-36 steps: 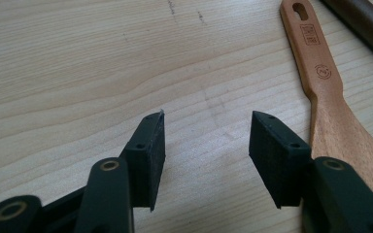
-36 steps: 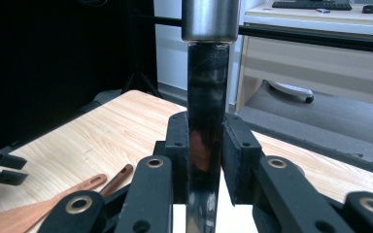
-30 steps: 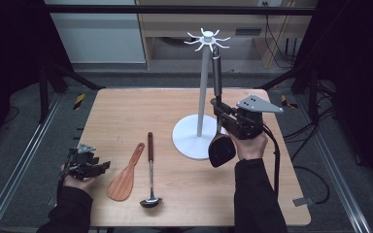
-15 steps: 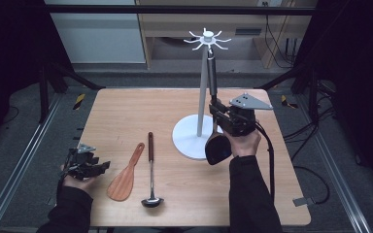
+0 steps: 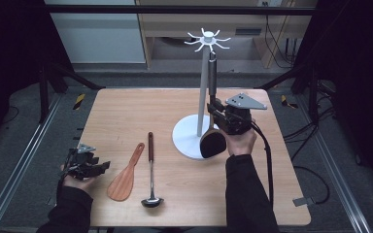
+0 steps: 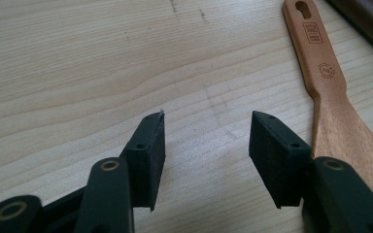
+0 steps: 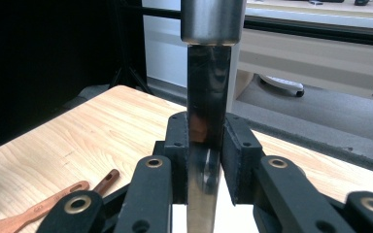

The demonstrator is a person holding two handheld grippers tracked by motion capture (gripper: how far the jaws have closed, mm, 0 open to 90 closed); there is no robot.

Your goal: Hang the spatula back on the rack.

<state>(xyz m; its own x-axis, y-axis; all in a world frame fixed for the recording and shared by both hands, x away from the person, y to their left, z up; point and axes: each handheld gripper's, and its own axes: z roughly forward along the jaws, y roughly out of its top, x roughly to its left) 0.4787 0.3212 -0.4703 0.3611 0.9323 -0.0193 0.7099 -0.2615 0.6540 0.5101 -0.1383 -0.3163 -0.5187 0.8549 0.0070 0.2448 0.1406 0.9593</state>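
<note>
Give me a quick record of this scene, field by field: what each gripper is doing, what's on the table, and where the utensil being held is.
right gripper: shut on the shiny neck of a dark-headed utensil, upright beside the rack's pole
utensil rack: white, round base on the table, hooks on top; handle end near the hooks, hooked or not unclear
left gripper: open, nothing between its jaws, low over the wooden table near its left edge
wooden spatula: lying flat
ladle: lying flat beside the spatula

Left gripper point(image 6: 204, 145) hovering low over table point(image 6: 77, 73), jaws apart, nothing between; wooden spatula point(image 6: 335, 111) just right of right jaw; dark handle point(image 6: 364, 19) at far right.
</note>
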